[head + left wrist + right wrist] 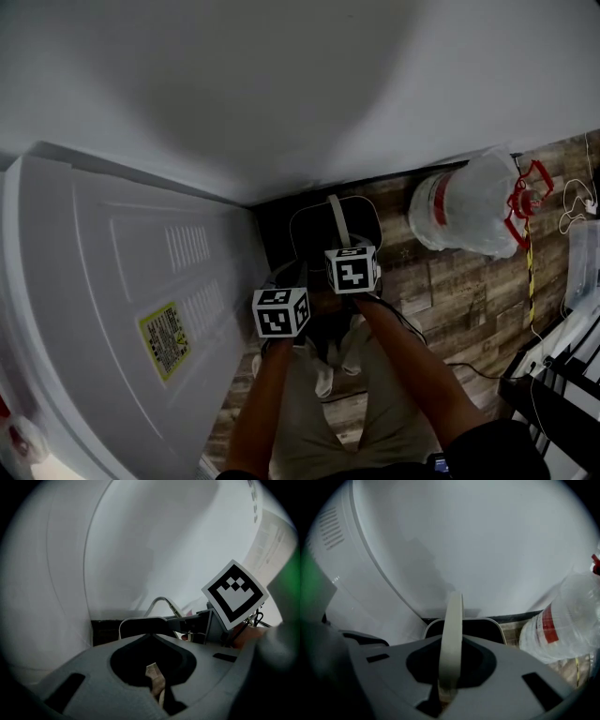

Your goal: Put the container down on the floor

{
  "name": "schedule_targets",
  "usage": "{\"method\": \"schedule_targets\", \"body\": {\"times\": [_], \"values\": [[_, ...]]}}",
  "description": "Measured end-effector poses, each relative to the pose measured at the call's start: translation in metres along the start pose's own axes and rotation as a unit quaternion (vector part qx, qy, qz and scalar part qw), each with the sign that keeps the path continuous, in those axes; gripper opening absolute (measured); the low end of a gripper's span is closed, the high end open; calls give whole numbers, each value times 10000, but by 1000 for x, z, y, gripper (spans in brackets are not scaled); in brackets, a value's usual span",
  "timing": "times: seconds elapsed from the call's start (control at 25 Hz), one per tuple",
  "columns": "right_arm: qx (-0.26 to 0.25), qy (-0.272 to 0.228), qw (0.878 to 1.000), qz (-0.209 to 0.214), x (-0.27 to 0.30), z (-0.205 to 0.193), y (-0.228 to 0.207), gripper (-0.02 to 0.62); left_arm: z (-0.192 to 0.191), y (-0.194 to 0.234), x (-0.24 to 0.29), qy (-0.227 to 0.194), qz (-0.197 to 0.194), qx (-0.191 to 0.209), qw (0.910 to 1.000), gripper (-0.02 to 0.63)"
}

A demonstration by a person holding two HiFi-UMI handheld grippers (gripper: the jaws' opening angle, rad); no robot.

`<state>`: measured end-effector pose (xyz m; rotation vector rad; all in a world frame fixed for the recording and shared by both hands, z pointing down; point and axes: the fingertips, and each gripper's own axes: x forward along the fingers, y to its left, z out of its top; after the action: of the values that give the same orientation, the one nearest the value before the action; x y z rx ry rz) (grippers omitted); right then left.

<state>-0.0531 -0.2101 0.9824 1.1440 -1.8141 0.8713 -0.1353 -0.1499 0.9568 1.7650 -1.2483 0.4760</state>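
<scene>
Your right claw (pixel 446 688) is clenched on the pale handle (pixel 452 630) of the dark container (pixel 309 239), which hangs low between the white appliance (pixel 112 309) and the water jug (pixel 464 206), while your left claw (pixel 157 684) pinches a pale strip (pixel 153 673).

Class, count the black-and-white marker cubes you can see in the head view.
2: the left cube sits lower, by the white appliance; the right cube is above-right, over the container. None appears hidden.
</scene>
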Motion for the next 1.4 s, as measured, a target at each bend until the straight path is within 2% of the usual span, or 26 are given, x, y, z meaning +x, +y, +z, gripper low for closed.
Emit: {"method": "schedule_targets", "body": {"times": [0.48,0.88,1.4], "values": [[-45,1,9999,129,10,-6,7,34,-10,6,9,64,49,-74,9999,17],[-74,345,9993,81,2,-27,-11,34,-14,-14,16,182,-43,-5,9998,17],[-98,340,9993,144,-1,-40,-26,34,-24,-40,31,347,-216,56,9991,17]]}}
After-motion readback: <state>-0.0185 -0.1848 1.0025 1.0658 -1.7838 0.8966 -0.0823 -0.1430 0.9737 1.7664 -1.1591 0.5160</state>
